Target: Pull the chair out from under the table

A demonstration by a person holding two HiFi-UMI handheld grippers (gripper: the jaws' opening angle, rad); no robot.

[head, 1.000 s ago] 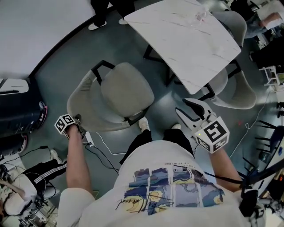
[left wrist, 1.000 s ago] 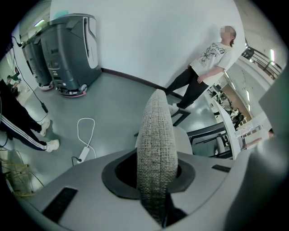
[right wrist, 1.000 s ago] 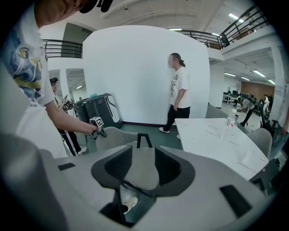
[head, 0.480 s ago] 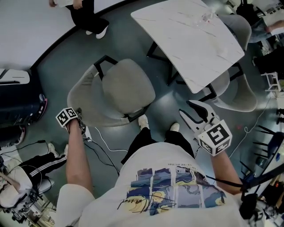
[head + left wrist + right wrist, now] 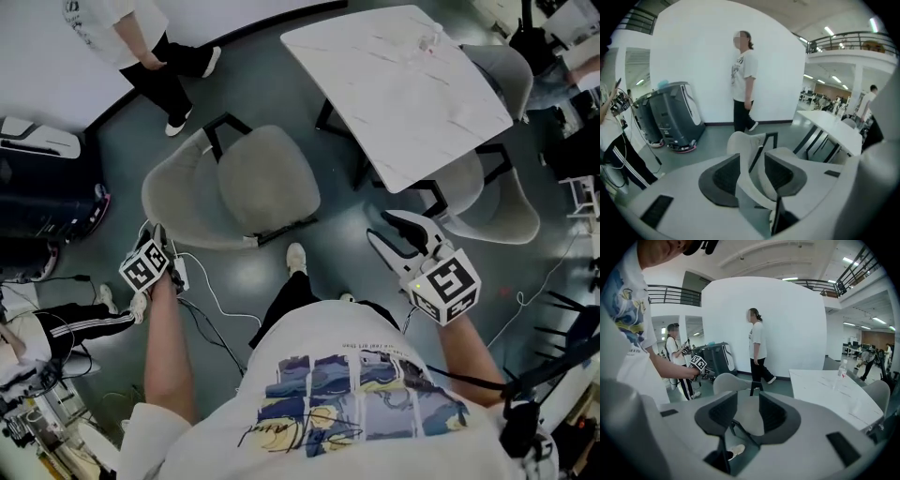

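chair: the grey shell chair (image 5: 253, 183) sits centre-left in the head view, fully clear of the desk top, with open floor between its seat and the desk's edge
desk: white marble-look desk (image 5: 403, 84) in the upper right, with a clear bottle (image 5: 427, 37) near its far edge
left claw: the left claw (image 5: 752, 157) is at the chair's back rim, lower left of the chair. Its jaws are opening; the rim shows in the gap, but the pads aren't clamped on it
right claw: the right claw (image 5: 398, 234) hangs lower right of centre, jaws apart with nothing in them, just the chair seat beyond the gap
bystander: a person in a white tee (image 5: 141, 37) walks along the white wall, upper left
spare chair: another grey chair (image 5: 497, 202) is tucked in at the desk's right side
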